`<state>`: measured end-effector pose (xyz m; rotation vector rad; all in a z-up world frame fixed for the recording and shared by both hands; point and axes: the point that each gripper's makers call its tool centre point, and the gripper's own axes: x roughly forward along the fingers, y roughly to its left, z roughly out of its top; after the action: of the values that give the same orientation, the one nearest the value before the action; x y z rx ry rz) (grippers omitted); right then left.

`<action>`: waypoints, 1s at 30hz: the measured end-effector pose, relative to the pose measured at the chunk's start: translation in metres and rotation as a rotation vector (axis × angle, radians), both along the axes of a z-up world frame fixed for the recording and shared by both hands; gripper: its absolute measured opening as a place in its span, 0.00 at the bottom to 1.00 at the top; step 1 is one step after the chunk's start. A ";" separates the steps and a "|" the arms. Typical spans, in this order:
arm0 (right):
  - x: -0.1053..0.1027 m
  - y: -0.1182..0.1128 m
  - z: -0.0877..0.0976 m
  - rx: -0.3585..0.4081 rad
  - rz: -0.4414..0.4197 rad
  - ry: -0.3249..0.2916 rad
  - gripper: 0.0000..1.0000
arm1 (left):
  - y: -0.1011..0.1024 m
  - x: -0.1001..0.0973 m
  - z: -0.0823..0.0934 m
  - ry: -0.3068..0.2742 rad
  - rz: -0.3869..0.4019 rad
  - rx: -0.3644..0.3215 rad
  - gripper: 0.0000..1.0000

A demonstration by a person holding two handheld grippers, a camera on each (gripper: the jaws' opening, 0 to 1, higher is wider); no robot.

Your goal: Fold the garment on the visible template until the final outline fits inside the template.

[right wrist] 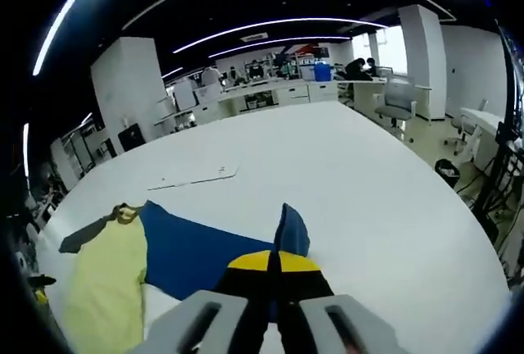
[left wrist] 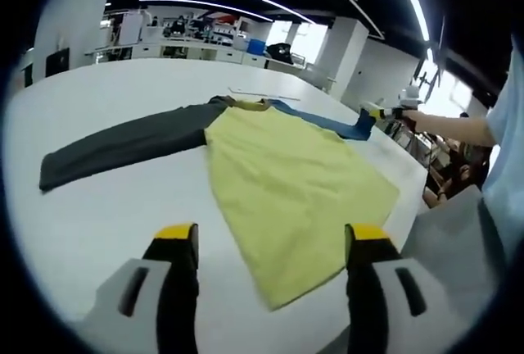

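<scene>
Yellow-bodied garment point(left wrist: 286, 198) lies flat on the white desk point(left wrist: 106, 223), ahead of the wide-open, empty left gripper point(left wrist: 270, 247). Right gripper point(right wrist: 273, 265) pinches the blue sleeve point(right wrist: 205, 260) cuff, probably to fold it inward.

Brightness: we see both views evenly, brightly lit.
Source: we see curved ceiling light strips point(right wrist: 270, 30) and windows point(left wrist: 438, 92) blown out white.
Glare: we see the white table point(right wrist: 368, 165) washed pale.
Shadows: we find them soft and faint.
Distortion: we see straight lines bow near the edges.
Focus: we see the far background soft.
</scene>
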<state>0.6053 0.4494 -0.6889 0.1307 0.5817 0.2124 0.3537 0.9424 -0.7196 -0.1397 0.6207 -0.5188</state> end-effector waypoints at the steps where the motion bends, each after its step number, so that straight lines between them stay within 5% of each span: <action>1: 0.001 0.006 0.001 0.002 0.011 -0.004 0.00 | 0.001 -0.001 0.000 -0.003 -0.006 0.014 0.71; 10: 0.012 0.087 0.017 0.069 0.136 -0.029 0.00 | 0.014 -0.010 -0.006 -0.016 -0.034 0.174 0.81; 30: 0.026 0.266 0.044 0.247 0.370 -0.066 0.00 | 0.022 -0.021 -0.007 -0.024 -0.017 0.216 0.80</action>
<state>0.6309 0.7151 -0.6446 0.2541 0.5089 0.6459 0.3328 0.9648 -0.7268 0.0763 0.6507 -0.4662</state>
